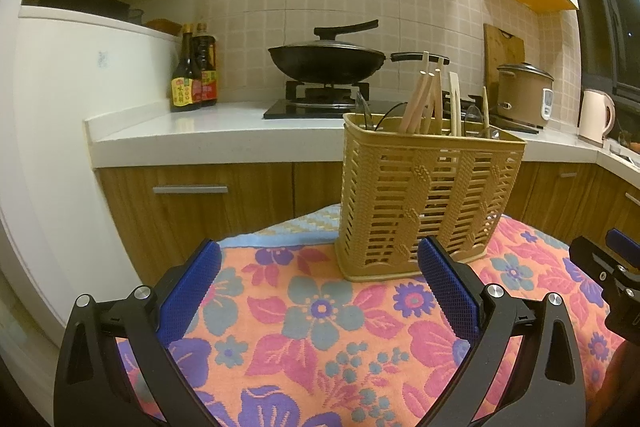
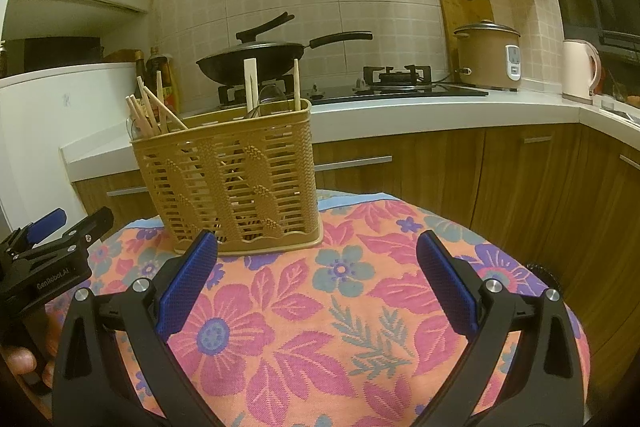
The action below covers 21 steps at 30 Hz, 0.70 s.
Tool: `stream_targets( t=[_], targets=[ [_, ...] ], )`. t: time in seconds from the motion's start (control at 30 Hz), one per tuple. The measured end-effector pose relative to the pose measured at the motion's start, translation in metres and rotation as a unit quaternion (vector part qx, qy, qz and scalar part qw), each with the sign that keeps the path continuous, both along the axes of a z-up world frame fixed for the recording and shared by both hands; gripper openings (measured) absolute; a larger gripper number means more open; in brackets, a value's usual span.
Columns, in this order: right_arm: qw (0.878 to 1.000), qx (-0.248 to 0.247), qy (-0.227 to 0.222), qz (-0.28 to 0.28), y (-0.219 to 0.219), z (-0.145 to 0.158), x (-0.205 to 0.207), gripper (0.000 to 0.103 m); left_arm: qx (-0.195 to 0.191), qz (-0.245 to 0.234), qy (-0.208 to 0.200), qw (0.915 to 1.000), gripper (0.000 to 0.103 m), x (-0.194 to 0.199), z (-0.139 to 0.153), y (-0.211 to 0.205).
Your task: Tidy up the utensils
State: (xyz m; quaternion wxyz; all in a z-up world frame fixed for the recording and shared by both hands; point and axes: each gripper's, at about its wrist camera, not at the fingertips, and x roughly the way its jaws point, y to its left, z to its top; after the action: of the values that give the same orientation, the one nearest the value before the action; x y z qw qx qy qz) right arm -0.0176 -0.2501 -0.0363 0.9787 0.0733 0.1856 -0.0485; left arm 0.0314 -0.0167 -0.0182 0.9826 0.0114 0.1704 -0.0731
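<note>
Tan slotted plastic, woven in look, forms the rectangular utensil caddy [image 1: 428, 203] that stands upright on a floral towel of orange, pink and purple [image 1: 312, 327] spread over a small table. Pale wooden chopsticks [image 1: 420, 99] and a flat wooden utensil [image 2: 251, 83] already rise from the caddy, along with clear plastic spoons whose number cannot be told. No loose utensil shows on the towel in either wrist view, which suggests the sorting is finished or nearly so; whether pieces lie outside the frames cannot be told.

The left gripper [image 1: 320, 267], black-armed with blue ribbed pads, hangs over the towel just in front of the caddy, its jaws spread wide and holding nothing. The right gripper [image 2: 318, 259] sits likewise in front of the caddy, jaws apart and empty.

Beyond the caddy runs a white stone countertop [image 1: 224, 123] over wood-grain cabinets. On it, behind the caddy, a black lidded wok [image 1: 326, 61] rests on a gas hob; to the caddy's left stand two dark sauce bottles [image 1: 196, 71], to its right a beige rice cooker [image 2: 486, 55] and a cream electric kettle [image 2: 580, 69]. A wooden chopping board [image 2: 466, 11] leans on the beige tiled wall.
</note>
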Motion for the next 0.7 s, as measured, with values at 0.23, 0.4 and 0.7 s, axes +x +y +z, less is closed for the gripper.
stream_targets(
  t=[0.23,0.4,0.7],
  targets=[
    [1.000,0.002,0.001,-0.003,-0.0012,-0.0005,-0.0006,0.095,0.003,-0.002,0.000,1.0000,0.095,-0.0013,-0.0010,-0.0017],
    [1.000,0.000,0.002,-0.004,-0.0012,-0.0007,0.0010,0.095,0.002,-0.002,0.001,1.0000,0.095,-0.0012,-0.0014,-0.0021],
    [1.000,0.000,0.003,-0.003,-0.0017,-0.0009,0.0013,0.095,0.003,0.002,0.000,1.0000,0.095,-0.0009,-0.0014,-0.0025]
  ],
)
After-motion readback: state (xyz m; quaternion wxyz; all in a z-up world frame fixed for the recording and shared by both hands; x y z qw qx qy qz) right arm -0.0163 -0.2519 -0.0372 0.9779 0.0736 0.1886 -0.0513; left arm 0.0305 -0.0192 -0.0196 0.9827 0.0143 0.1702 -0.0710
